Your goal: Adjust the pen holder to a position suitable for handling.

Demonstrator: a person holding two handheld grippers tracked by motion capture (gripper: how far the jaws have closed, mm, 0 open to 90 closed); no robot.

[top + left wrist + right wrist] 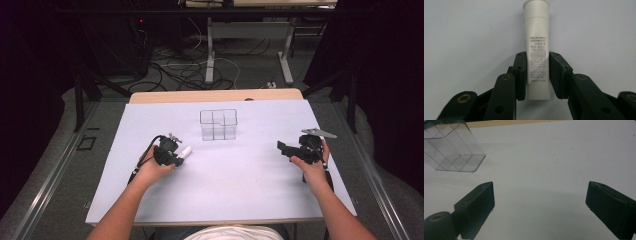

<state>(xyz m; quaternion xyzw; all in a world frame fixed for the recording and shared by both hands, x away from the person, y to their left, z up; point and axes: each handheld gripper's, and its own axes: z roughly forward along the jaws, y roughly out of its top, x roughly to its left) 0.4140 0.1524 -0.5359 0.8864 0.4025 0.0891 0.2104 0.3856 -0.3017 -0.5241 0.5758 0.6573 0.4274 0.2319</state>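
Dark room, cables (190, 75) on floor (250, 65)

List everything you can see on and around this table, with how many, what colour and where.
tube: one, white with dark print, lying on the table left of centre, between the jaws of the left hand-held gripper
clear box: one, see-through with dividers, on the table at centre, toward the far side
table: one, pale top with a wooden far edge
cables: several, dark and white, on the floor beyond the table
left hand-held gripper: one, black, jaws closed on the tube's sides
right hand-held gripper: one, black, jaws wide open over bare table at the right
hands: two, each holding a gripper
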